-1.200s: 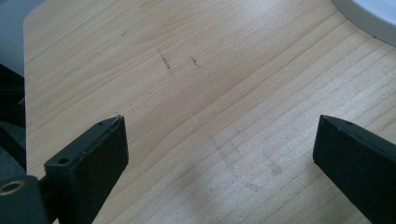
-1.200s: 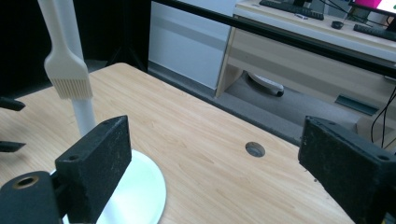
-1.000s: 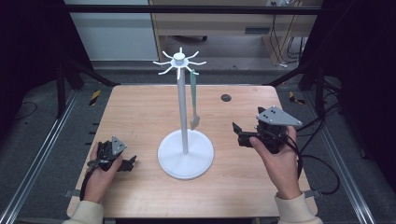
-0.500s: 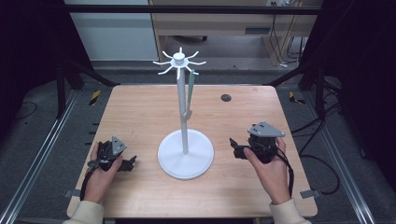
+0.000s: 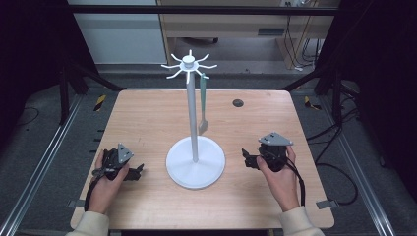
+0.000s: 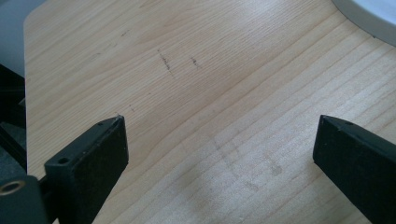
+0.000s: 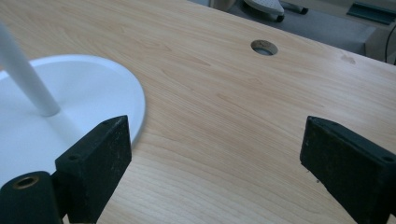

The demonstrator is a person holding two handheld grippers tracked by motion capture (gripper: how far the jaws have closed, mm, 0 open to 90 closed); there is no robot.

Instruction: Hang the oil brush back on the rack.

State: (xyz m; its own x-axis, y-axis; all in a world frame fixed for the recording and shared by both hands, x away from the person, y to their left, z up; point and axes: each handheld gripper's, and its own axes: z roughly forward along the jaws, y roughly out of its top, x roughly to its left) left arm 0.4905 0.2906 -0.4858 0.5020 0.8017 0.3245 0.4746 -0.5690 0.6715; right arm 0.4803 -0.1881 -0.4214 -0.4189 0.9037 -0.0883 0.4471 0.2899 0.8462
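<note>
A white stand (image 5: 193, 118) with a round base (image 5: 195, 167) and hooked arms at its top rises from the middle of the wooden table (image 5: 147, 123). A green utensil (image 5: 203, 101) hangs from one hook, its lower end just above the table. My left gripper (image 5: 139, 171) rests low on the table left of the base, open and empty (image 6: 219, 154). My right gripper (image 5: 244, 158) sits low to the right of the base, open and empty (image 7: 215, 154). The base edge (image 7: 93, 93) and pole (image 7: 23, 74) appear in the right gripper view.
A round hole (image 5: 238, 103) is set in the table's far right part, also seen as the hole (image 7: 264, 47) in the right gripper view. Metal rails and cables run along the floor on both sides. Cabinets stand beyond the far edge.
My right gripper has come down and back toward the near edge, settling low beside the base. The hanging utensil has swung slightly. The left gripper has stayed put.
</note>
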